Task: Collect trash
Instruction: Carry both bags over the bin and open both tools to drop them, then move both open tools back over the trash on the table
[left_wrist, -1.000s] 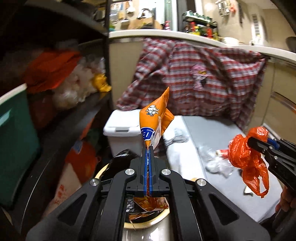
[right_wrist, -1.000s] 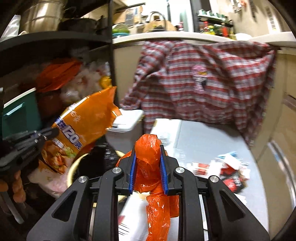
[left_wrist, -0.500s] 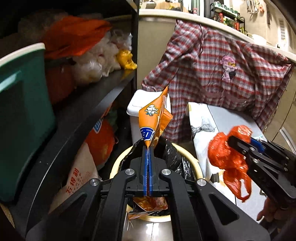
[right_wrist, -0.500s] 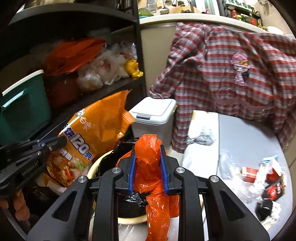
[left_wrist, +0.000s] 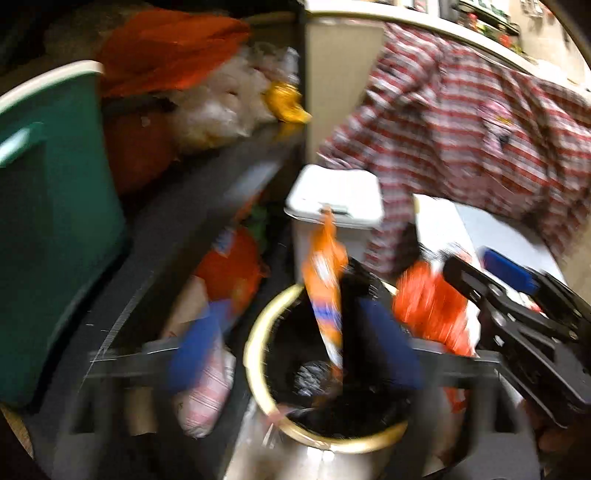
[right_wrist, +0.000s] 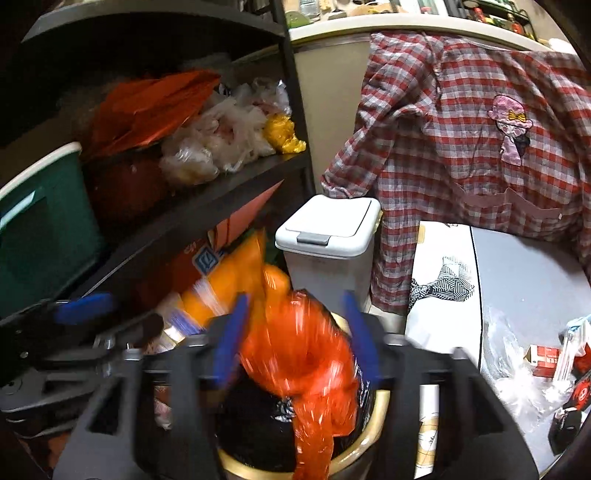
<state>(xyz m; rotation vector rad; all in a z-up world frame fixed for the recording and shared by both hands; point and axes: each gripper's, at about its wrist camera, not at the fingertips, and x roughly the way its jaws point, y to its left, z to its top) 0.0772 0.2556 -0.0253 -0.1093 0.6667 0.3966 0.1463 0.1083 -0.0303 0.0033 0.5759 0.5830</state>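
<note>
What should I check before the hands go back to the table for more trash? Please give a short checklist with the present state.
1. Left gripper jaws opening, snack wrapper free between them: ok.
2. Right gripper jaws opening, orange plastic bag loose: ok.
3. Both pieces over the gold-rimmed bin: ok.
4. Both pieces fully inside the bin: cannot tell, blurred.
5. More trash remaining on the grey table: ok, red carton visible.

Both grippers' jaws are opening, where they were clamped, letting the orange snack packet (left_wrist: 325, 291) and crumpled red plastic bag (right_wrist: 303, 358) drop free over the gold-rimmed, black-lined bin (left_wrist: 258, 332).
</note>
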